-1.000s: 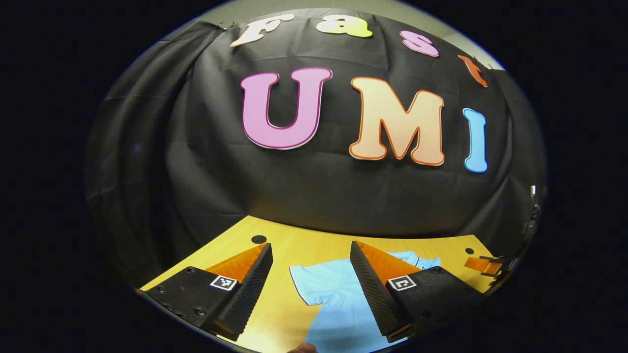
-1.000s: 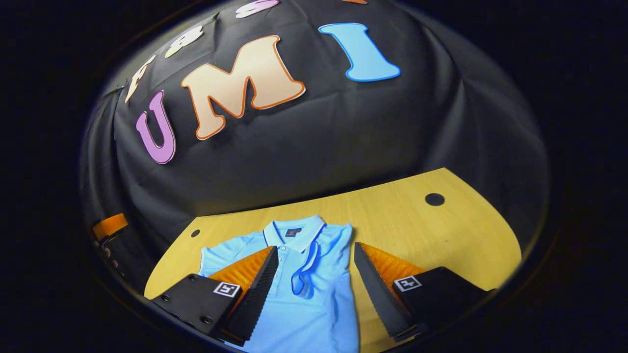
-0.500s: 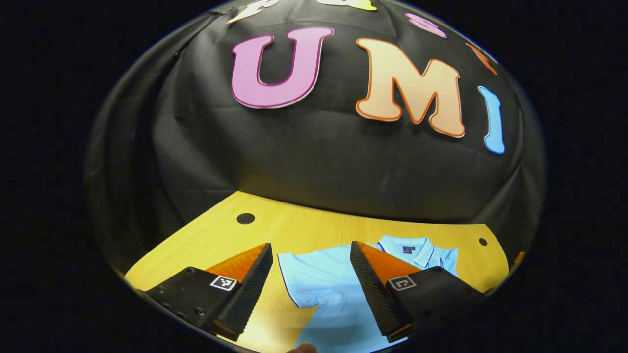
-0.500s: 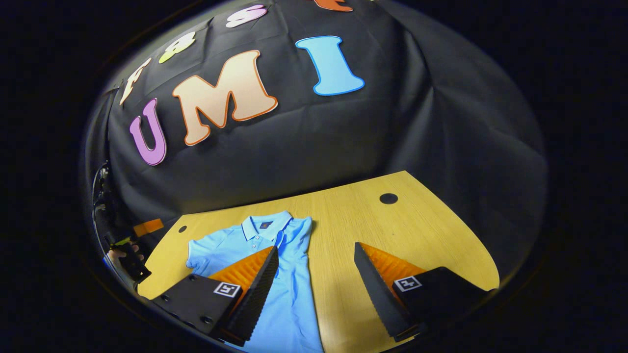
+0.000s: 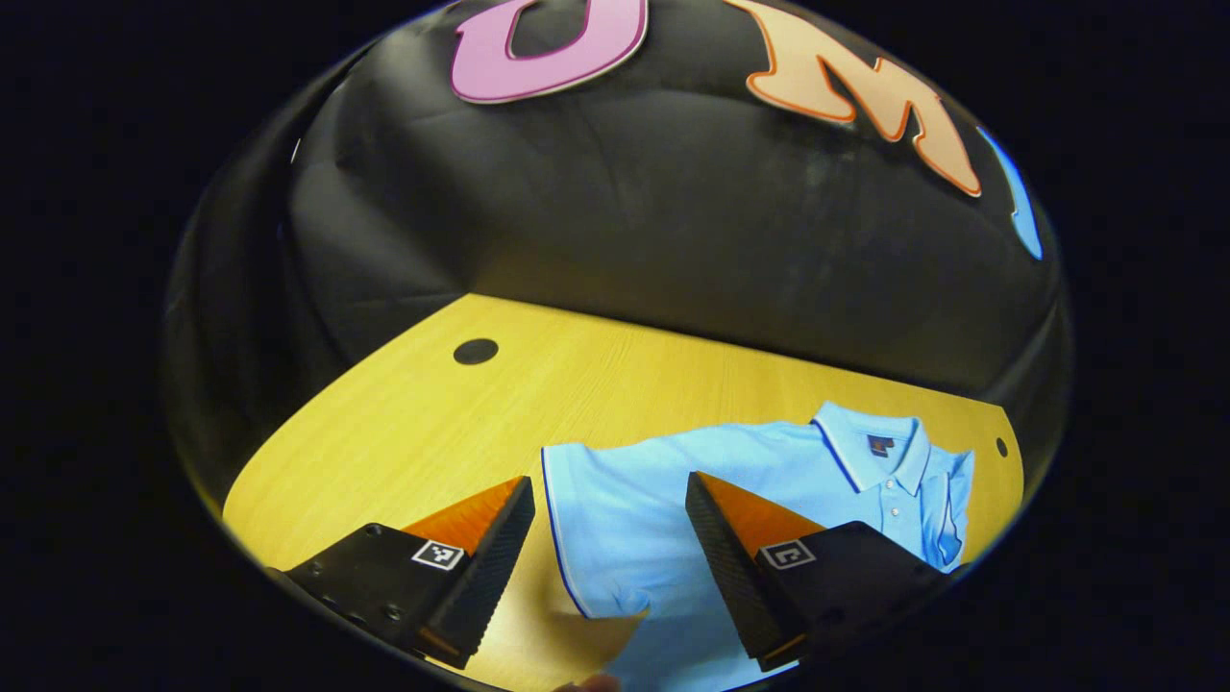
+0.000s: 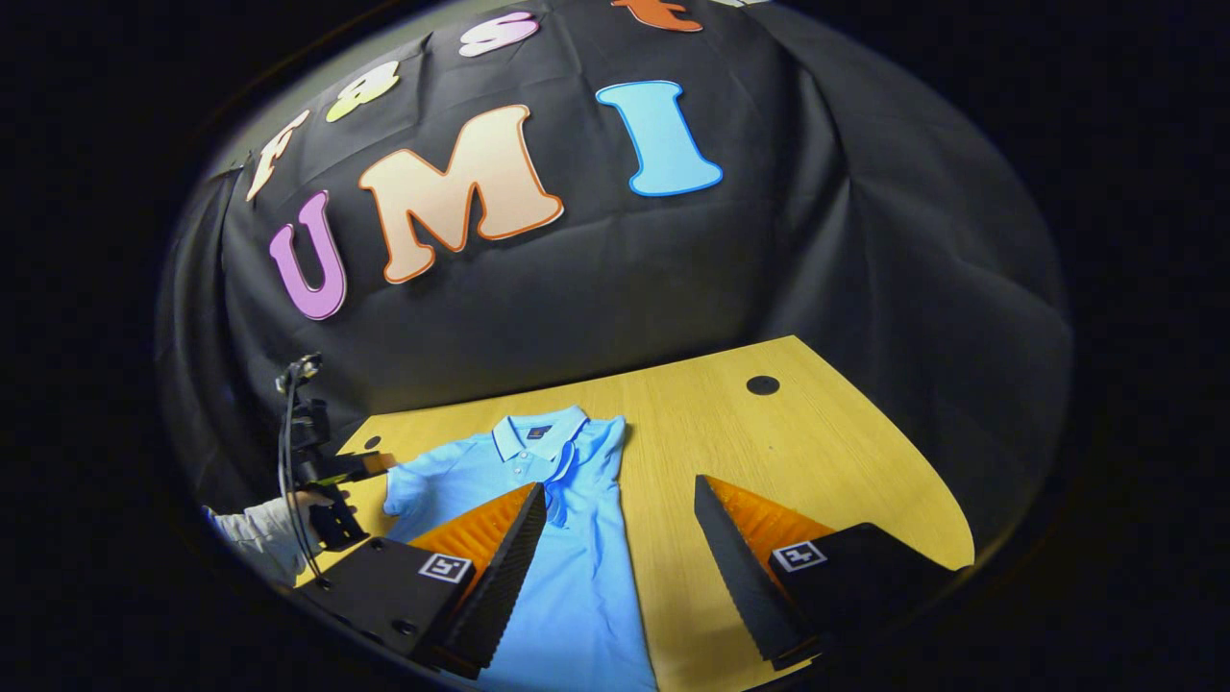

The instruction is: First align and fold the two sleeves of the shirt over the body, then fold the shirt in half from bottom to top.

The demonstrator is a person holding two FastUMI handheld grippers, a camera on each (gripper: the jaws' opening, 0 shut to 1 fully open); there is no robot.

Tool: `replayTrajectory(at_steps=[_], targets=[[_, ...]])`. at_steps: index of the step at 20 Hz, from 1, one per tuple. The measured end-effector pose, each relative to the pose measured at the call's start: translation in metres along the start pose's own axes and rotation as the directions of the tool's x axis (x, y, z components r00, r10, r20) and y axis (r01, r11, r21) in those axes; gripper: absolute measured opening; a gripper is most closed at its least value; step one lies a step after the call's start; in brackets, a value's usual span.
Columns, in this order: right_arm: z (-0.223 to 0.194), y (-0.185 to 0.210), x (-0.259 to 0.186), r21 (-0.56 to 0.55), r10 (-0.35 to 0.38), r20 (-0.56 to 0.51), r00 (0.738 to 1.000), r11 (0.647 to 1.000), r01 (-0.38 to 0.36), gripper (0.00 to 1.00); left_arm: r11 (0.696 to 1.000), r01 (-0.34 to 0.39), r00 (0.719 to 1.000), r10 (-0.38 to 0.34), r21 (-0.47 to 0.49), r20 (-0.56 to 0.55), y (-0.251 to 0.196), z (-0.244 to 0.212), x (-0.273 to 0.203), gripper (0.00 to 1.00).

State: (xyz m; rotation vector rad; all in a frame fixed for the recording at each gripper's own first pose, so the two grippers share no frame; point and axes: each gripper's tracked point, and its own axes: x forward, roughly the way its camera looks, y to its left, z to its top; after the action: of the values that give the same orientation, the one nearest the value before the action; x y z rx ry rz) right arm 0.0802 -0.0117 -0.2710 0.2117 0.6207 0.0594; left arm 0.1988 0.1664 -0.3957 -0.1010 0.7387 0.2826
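wall (image 6: 596, 279): black cloth hung behind the table, creased, closing the booth on the far side and round the corners.

table (image 5: 404, 423): yellow wood-grain top, rounded corners, dark round holes near its far edge; the shirt lies toward its middle.

shirt (image 5: 653, 500): light blue polo, flat on the table, collar toward the wall. the sleeve at the far side from the left gripper looks already folded over the body; the near sleeve (image 5: 586, 538) lies spread out beside the body, dark trim on its cuff. bottom fold not yet made.

left gripper (image 5: 609, 562): fingers spread, empty, poised over the spread sleeve's cuff, likely to take it for the second fold. seen in the right gripper view at the shirt's edge, in a hand (image 6: 288, 509).

right gripper (image 6: 615, 577): fingers spread, empty, hanging over the shirt's folded side, likely waiting.
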Motion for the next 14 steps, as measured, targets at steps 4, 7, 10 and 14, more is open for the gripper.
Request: replayTrajectory(at_steps=[4,7,10,14], targets=[[-0.004,-0.002,-0.005,-0.015,-0.011,-0.009,1.0,1.0,0.011,0.97,0.999,-0.03,0.998,0.028,-0.026,-0.064,0.004,-0.018,0.023,0.95],[-0.001,-0.008,-0.008,-0.002,-0.024,-0.002,1.0,1.0,0.024,0.97,0.998,-0.054,0.992,0.052,-0.018,-0.118,0.006,-0.033,0.028,0.95],[-0.001,-0.01,-0.011,-0.003,-0.028,0.001,1.0,1.0,0.028,0.97,0.998,-0.054,0.993,0.052,-0.019,-0.108,0.006,-0.031,0.028,0.95],[-0.008,-0.008,-0.012,0.002,-0.023,-0.01,1.0,1.0,0.023,0.97,1.0,-0.004,0.992,0.005,0.011,-0.123,-0.005,-0.034,0.029,0.78]])
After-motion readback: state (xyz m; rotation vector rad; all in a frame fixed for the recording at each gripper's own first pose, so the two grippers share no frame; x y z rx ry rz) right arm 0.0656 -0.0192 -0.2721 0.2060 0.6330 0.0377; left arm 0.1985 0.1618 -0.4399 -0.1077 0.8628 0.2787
